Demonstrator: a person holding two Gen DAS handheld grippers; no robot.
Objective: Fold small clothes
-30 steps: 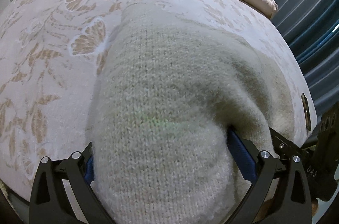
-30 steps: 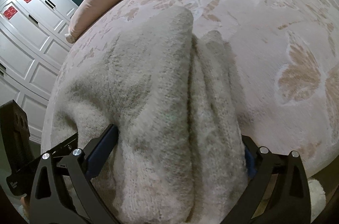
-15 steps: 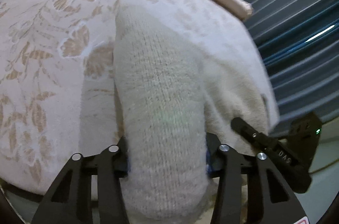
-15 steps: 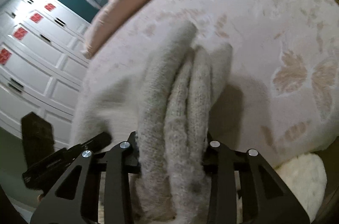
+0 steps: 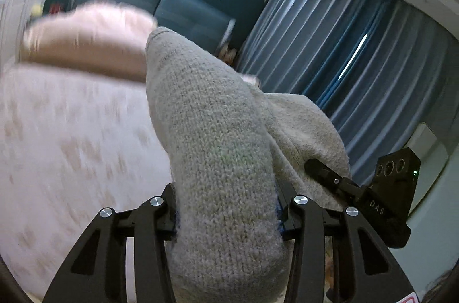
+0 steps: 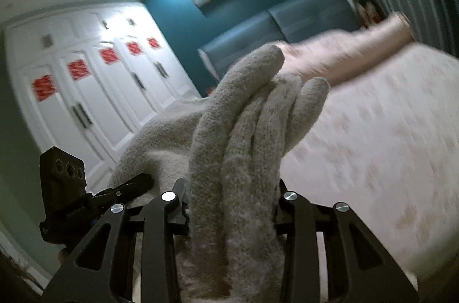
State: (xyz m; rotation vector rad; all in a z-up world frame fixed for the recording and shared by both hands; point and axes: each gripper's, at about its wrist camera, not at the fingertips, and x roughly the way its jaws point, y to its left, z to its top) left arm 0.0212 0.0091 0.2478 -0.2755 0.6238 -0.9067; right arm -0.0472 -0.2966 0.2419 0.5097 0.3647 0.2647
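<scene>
The bed [image 5: 71,136] with the floral cover is sitting below and beyond both hands. The knit sweater [image 5: 218,148] is hanging clear of it, bunched lengthwise and running away from each claw toward the far side. The left claw [image 5: 226,212] is pinching one bunch, the right claw [image 6: 232,199] is pinching the other, so neither's nearer.

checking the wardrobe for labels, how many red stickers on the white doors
5 red stickers, in a row across the white wardrobe doors in the right wrist view, one on each upper panel. More may be out of frame.
</scene>
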